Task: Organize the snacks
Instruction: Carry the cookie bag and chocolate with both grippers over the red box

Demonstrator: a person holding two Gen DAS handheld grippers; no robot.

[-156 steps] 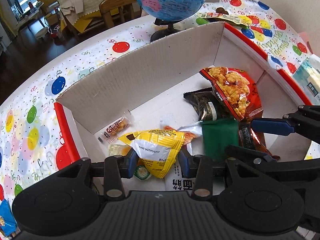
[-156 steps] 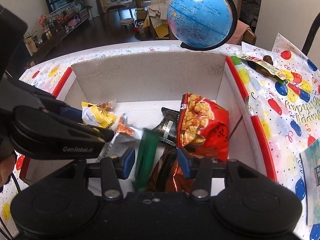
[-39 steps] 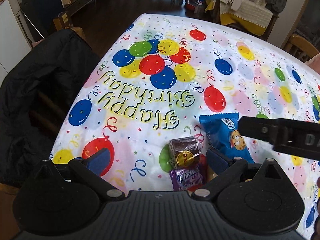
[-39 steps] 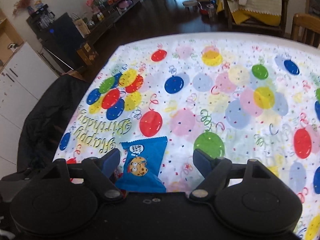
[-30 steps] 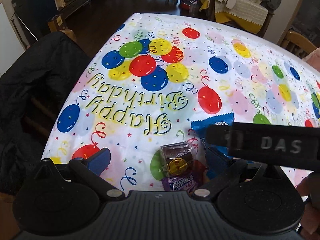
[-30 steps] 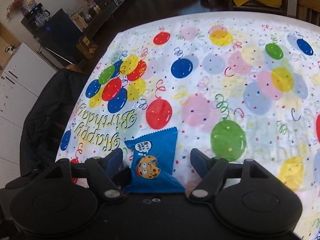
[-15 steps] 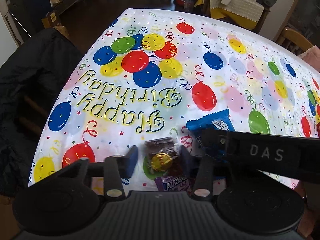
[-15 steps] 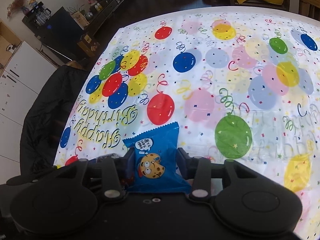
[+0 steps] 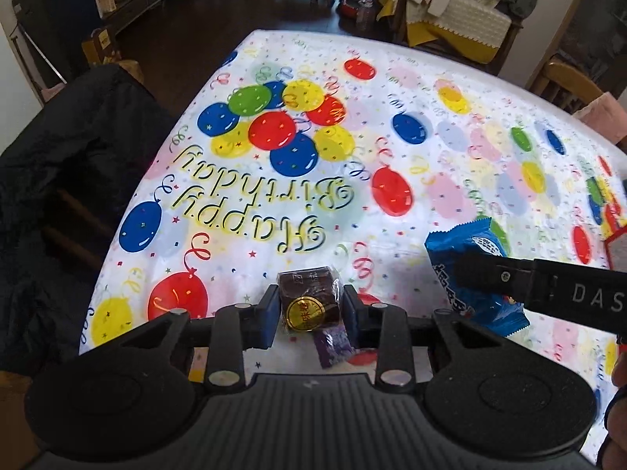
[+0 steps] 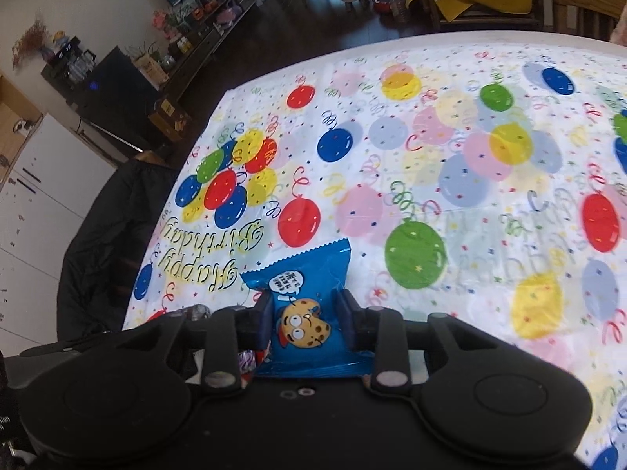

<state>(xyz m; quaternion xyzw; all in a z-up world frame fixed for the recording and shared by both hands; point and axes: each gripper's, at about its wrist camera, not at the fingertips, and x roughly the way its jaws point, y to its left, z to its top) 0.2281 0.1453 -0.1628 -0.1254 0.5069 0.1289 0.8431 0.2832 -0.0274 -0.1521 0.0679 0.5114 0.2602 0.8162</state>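
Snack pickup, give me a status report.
Left gripper shut on brown cake. Right gripper shut on blue cookie packet. Purple candy left on tablecloth. Nothing blocking.

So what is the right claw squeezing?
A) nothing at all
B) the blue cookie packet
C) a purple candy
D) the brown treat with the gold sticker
B: the right claw is shut on the blue cookie packet, with a finger pressed against each side of it, while the brown treat sits in the left claw.
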